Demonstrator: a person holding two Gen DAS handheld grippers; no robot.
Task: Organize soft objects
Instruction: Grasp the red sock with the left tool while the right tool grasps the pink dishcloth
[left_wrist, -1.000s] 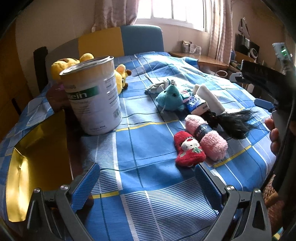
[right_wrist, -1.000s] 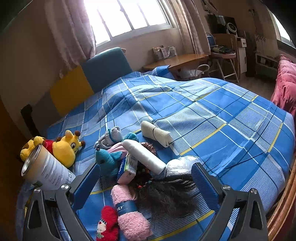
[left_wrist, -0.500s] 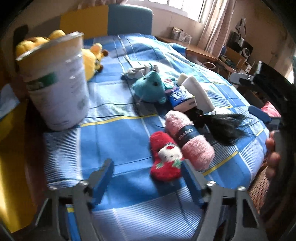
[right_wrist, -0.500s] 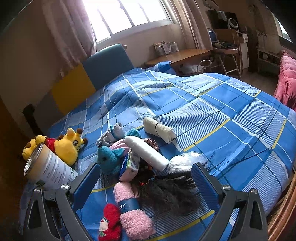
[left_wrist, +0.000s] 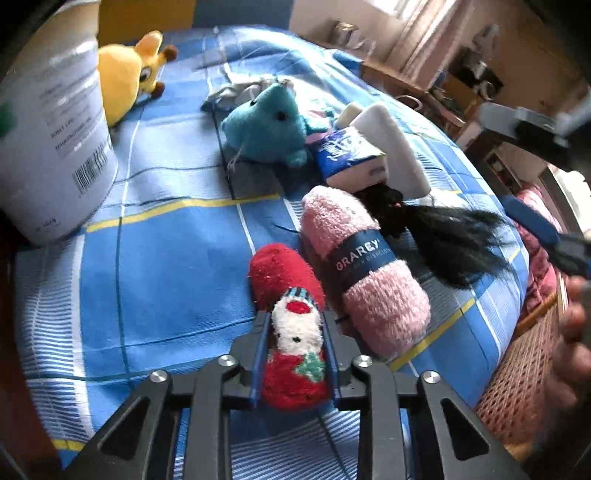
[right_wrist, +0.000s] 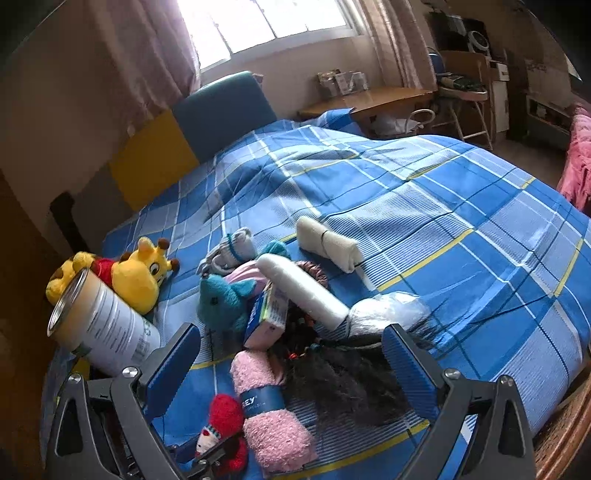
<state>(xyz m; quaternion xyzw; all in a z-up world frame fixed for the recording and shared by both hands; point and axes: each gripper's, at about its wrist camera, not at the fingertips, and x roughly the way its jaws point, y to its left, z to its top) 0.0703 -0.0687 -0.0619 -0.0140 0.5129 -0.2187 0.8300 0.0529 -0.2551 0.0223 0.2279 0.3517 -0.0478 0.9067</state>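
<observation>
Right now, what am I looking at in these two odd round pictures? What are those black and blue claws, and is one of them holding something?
No robot here: a person carries a two-finger gripper in each hand, each with a wide-angle camera looking along its fingers. The left gripper has closed on the red fluffy sock, which lies on the blue checked bedspread. The right gripper hangs open above the pile. Beside the sock lies a pink sock roll; further off lie a teal plush, a yellow plush and a metal tin.
</observation>
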